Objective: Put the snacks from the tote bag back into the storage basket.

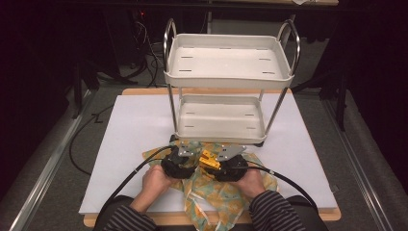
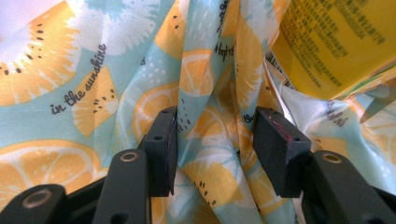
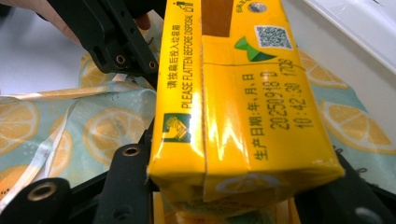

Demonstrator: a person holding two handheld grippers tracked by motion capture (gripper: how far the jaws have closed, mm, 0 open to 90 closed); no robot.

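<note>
The right gripper (image 1: 226, 161) is clamped on a yellow carton (image 3: 233, 98), holding it just above a lemon-print bag (image 1: 216, 192). The left gripper (image 2: 215, 135) has its jaws parted around a fold of the bag's cloth, not yet pinching it, probably to lift the mouth open so the carton can go in. The bag lies on the white table (image 1: 134, 130), just before a two-tier rack (image 1: 228, 77).
</note>
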